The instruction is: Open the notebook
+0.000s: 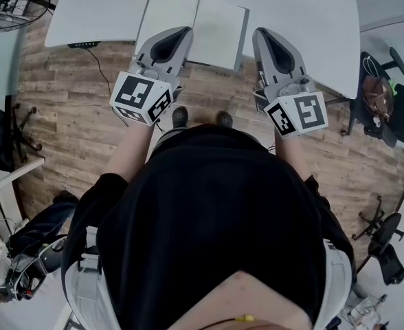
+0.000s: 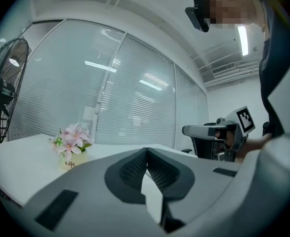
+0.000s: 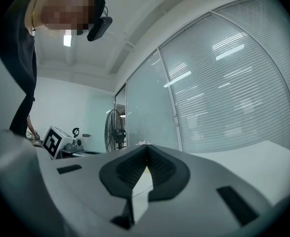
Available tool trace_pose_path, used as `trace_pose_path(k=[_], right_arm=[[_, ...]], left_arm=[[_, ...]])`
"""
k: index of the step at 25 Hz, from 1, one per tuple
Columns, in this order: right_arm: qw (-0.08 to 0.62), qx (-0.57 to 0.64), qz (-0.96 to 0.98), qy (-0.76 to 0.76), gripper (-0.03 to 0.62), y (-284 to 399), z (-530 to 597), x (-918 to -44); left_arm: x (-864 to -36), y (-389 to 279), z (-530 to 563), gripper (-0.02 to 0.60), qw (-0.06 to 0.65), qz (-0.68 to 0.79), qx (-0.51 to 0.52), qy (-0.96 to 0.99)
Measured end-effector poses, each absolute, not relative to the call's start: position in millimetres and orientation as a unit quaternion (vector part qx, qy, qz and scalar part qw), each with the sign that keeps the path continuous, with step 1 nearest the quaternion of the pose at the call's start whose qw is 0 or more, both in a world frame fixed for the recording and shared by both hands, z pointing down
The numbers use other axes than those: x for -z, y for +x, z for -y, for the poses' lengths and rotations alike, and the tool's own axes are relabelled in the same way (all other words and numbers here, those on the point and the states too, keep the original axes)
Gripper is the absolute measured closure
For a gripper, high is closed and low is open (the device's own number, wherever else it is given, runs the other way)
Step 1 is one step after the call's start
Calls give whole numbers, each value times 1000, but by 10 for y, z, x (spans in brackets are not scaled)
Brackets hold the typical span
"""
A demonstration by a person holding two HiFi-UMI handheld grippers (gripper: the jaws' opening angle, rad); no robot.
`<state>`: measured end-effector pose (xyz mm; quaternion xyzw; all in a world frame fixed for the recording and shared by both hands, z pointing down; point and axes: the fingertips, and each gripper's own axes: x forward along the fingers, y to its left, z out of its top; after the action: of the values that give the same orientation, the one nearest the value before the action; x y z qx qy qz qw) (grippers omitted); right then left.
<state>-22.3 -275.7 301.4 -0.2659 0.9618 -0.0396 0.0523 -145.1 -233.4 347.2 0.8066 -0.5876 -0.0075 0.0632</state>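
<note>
the notebook (image 1: 219, 29) lies at the near edge of the table (image 1: 305, 19), about midway along it. it looks already open: two pale pages lie flat either side of a centre fold, and a darker cover edge shows along the right side. by that reading the main step is done. what is left seems little more than drawing the tools clear, or pressing the pages down if they spring up.

the left gripper (image 1: 186, 31) reaches in level over the near edge, its tip above the left page close to the fold. its jaws are clenched tip to tip, and its own view shows nothing between them, only the pale surface below. the right gripper (image 1: 262, 33) hangs over the near edge just beside the notebook's right side, apart from it. its jaws are likewise pressed together on nothing. a flower pot (image 2: 71, 152) stands toward the far edge, well apart from the notebook.
</note>
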Motion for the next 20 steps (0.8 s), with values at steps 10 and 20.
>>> trace_pose_path(k=[10, 20], right_arm=[[52, 26, -962, -267, 590, -261, 2782, -3000], [48, 15, -961, -271, 591, -319, 2782, -3012]], left_arm=[[-3470, -1481, 2351, 569, 65, 584, 9, 809], [-3466, -1535, 2352, 569, 71, 581, 17, 811]])
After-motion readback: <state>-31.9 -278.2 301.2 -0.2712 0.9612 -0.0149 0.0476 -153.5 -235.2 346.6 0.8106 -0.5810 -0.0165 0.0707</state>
